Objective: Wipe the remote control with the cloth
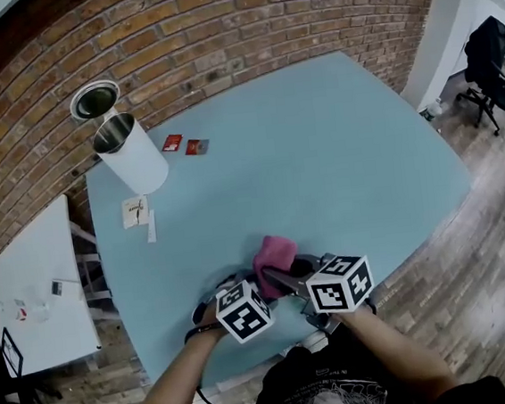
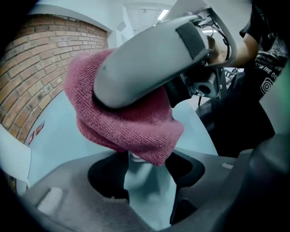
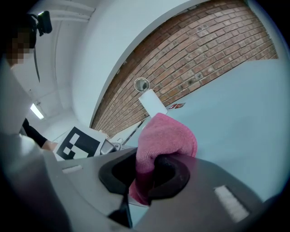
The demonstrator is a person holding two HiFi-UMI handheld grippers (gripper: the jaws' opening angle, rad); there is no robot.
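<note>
Pink cloth [image 3: 165, 136] is what my right gripper [image 3: 146, 168] has hold of: its two dark pads are clamped on a fold of it, and the rest bunches up above the jaws. From the head view I see that bundle low over the blue table [image 1: 336, 143], close to the near edge and just ahead of both grippers. My left gripper [image 2: 147, 179] sits right beneath it with its jaws spread apart and nothing pressed between the pads; bare tabletop shows through the gap. The cloth's lower corner hangs down over the tips of those jaws (a pale sliver [image 2: 135, 157] peeks out under that corner, and I cannot tell whether it is the remote control). I can't pick the remote out for certain in any view. Farther off, toward the brick wall [image 1: 216, 30], a white cylinder [image 1: 135, 155] stands on the table with a metal can [image 1: 95, 99] just behind it. Two small red packets [image 1: 185, 144] and a white card [image 1: 135, 211] lie near them, all well apart from the grippers.
</note>
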